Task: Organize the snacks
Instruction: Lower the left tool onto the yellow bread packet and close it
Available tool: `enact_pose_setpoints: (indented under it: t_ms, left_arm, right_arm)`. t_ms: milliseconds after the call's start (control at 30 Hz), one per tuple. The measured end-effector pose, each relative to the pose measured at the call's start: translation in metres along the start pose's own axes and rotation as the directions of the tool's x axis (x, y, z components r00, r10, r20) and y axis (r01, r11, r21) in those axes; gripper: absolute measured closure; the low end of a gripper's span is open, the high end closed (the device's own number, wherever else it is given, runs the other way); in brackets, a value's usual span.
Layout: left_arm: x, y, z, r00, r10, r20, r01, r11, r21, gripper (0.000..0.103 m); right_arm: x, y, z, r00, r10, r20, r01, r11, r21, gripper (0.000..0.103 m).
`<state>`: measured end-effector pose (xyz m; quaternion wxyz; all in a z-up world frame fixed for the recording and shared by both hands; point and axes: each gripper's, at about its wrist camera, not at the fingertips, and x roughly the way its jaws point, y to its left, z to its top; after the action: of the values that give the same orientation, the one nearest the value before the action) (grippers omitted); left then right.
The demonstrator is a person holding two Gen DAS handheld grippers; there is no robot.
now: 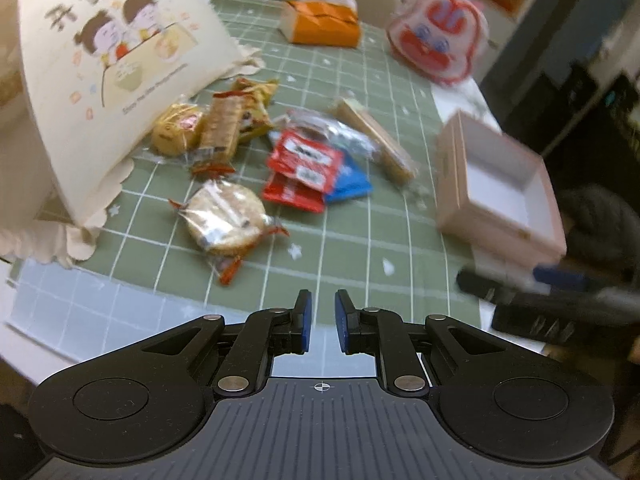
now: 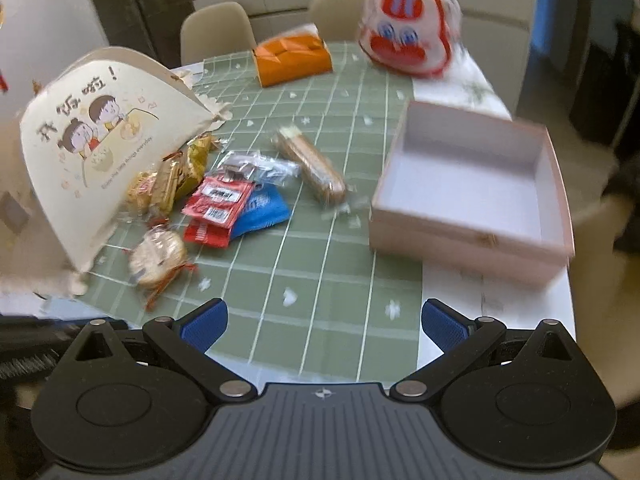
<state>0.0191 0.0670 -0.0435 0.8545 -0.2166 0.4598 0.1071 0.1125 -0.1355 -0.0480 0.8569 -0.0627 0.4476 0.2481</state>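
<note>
Loose wrapped snacks lie on the desk ahead of both claws, pink box empty.

Left claw (image 1: 323, 312) nearly closed on nothing; right claw (image 2: 324, 320) wide, empty. The round cracker pack (image 1: 226, 220), just ahead-left of the left claw, looks light, crinkly and brittle: pinch its twisted end. The pink box (image 2: 472, 196) sits ahead-right.
</note>
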Motion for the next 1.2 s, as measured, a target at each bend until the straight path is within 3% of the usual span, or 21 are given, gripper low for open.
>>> enact_pose_setpoints:
  t_ms: [133, 233, 333, 467, 533, 633, 767, 867, 1033, 1200]
  left_arm:
    - [0.018, 0.044, 0.017, 0.994, -0.105, 0.026, 0.107, 0.991, -0.086, 0.086]
    - [0.037, 0.077, 0.037, 0.993, -0.113, 0.043, 0.117, 0.985, -0.125, 0.086]
    - [0.050, 0.105, 0.066, 0.992, -0.017, 0.124, 0.032, 0.993, -0.118, 0.086]
    - [0.081, 0.123, 0.118, 0.969, 0.118, 0.216, -0.114, 0.993, -0.030, 0.086]
    - [0.100, 0.133, 0.138, 0.963, 0.152, 0.224, -0.148, 0.988, -0.035, 0.086]
    - [0.122, 0.142, 0.152, 0.967, 0.141, 0.211, -0.141, 0.990, -0.014, 0.085]
    - [0.128, 0.143, 0.146, 0.969, 0.105, 0.224, -0.128, 0.988, 0.092, 0.085]
    - [0.122, 0.150, 0.137, 0.980, 0.038, 0.198, -0.060, 0.993, 0.107, 0.085]
    - [0.108, 0.158, 0.112, 0.987, -0.072, 0.147, 0.060, 0.995, 0.079, 0.085]
    - [0.095, 0.146, 0.087, 0.986, -0.134, 0.094, 0.127, 0.989, 0.079, 0.085]
  right_arm:
    - [0.036, 0.010, 0.003, 0.997, 0.033, -0.066, -0.035, 0.999, -0.028, 0.000]
    - [0.057, 0.018, 0.003, 0.993, 0.071, -0.094, -0.074, 0.997, -0.031, 0.000]
    - [0.070, 0.038, 0.005, 0.994, 0.079, -0.079, -0.086, 0.992, -0.092, 0.000]
    - [0.085, 0.070, 0.014, 0.994, 0.093, -0.050, -0.102, 0.968, -0.228, 0.000]
    - [0.096, 0.089, 0.022, 0.993, 0.102, -0.057, -0.114, 0.954, -0.276, 0.000]
    - [0.113, 0.115, 0.036, 0.992, 0.119, -0.047, -0.128, 0.937, -0.325, 0.000]
    - [0.129, 0.144, 0.070, 0.988, 0.123, 0.094, -0.081, 0.927, -0.365, 0.000]
    - [0.146, 0.155, 0.099, 0.979, 0.135, 0.154, -0.073, 0.934, -0.350, 0.012]
    - [0.180, 0.163, 0.126, 0.975, 0.206, 0.084, -0.167, 0.927, -0.337, 0.024]
    - [0.189, 0.156, 0.111, 0.976, 0.215, -0.033, -0.215, 0.931, -0.296, 0.032]
